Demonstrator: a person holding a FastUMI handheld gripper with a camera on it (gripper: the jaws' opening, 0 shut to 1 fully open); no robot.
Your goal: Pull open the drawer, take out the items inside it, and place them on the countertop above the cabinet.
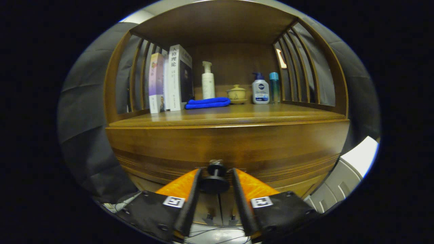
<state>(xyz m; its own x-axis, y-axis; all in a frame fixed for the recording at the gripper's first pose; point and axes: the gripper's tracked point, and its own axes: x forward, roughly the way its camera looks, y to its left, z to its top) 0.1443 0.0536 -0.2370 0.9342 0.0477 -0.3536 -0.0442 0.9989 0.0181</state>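
Observation:
A wooden cabinet fills the view, and its drawer front (223, 145) curves across just beyond my fingers. A black round knob (215, 182) sticks out of that front, low and in the middle. My gripper (216, 172) has one finger on each side of the knob, and both fingers press against its disc. The countertop (257, 114) lies above the drawer front, under a shelf alcove. The inside of the drawer is hidden.
Standing on the countertop from left to right are upright books (171, 81), a folded blue cloth (207, 102), a white pump bottle (208, 81), a lidded ceramic cup (236, 93), a lotion bottle (260, 89) and a teal bottle (274, 86). Slatted wooden sides close the alcove.

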